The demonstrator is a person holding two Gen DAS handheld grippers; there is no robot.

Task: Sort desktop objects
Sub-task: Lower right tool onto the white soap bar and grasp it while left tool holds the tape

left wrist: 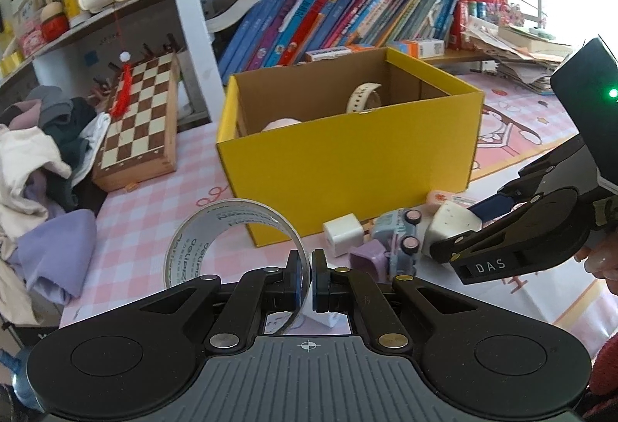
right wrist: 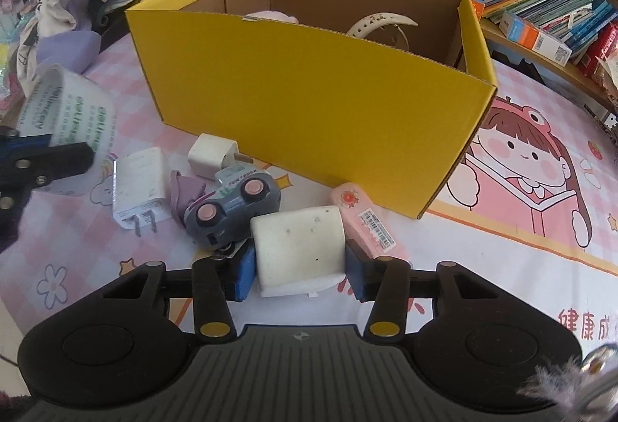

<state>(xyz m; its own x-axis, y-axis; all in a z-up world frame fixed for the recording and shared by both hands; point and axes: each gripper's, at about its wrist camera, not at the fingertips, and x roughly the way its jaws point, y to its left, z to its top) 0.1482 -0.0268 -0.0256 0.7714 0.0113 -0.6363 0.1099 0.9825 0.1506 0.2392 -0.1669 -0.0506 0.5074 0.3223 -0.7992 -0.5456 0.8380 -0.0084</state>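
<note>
Left gripper (left wrist: 310,277): clamped on the wall of a tape roll (left wrist: 216,229), held above the counter (right wrist: 521,267). Right gripper (right wrist: 300,267): pads pressed on a white foam block (right wrist: 297,240) resting on the counter beside a toy truck (right wrist: 231,205), before the yellow box (right wrist: 309,90).

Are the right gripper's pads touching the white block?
Touching. The right wrist view shows the right gripper with both blue pads pressed against the sides of the white block.
</note>
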